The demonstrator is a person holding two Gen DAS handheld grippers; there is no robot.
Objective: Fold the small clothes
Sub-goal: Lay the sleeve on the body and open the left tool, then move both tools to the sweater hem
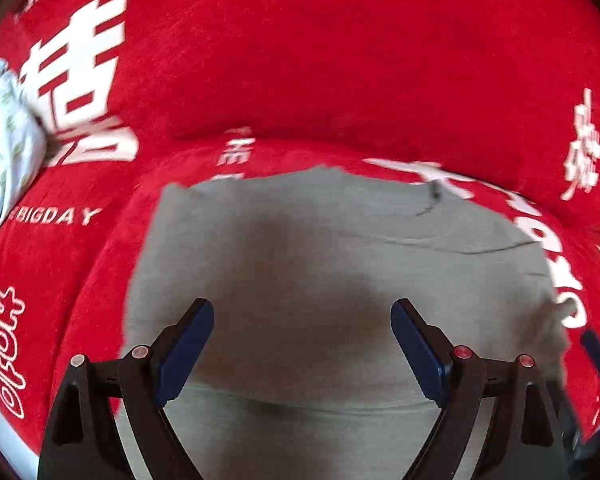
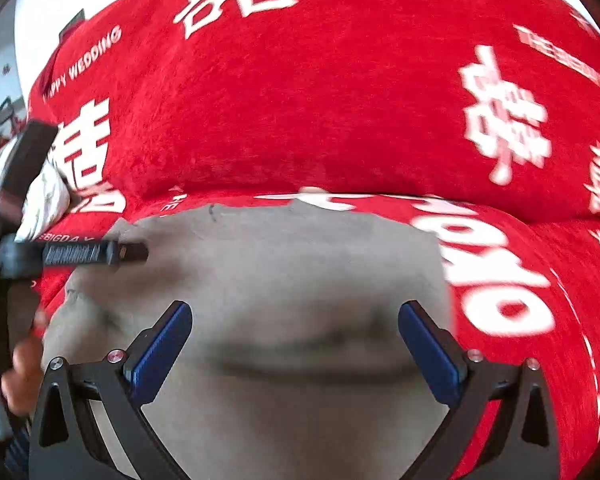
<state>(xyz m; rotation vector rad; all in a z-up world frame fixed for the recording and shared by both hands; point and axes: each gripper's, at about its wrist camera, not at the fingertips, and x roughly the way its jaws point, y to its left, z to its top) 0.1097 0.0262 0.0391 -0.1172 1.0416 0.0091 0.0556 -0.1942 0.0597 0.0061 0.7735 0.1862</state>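
Careful: both grippers empty over the grey garment.
Your left gripper point(image 1: 302, 344) and right gripper point(image 2: 296, 346) stand wide open, holding nothing, above the grey garment point(image 1: 320, 248) lying flat on the red cover point(image 1: 340, 60). Close too deep and you may pinch the cover along with it; grab mid-panel, not an edge, and the fold will likely bunch.

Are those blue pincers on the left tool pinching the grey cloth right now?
Apart. The left wrist view shows the left gripper spread wide above the grey cloth, its blue pads closed on nothing, with flat fabric showing in the gap between them.
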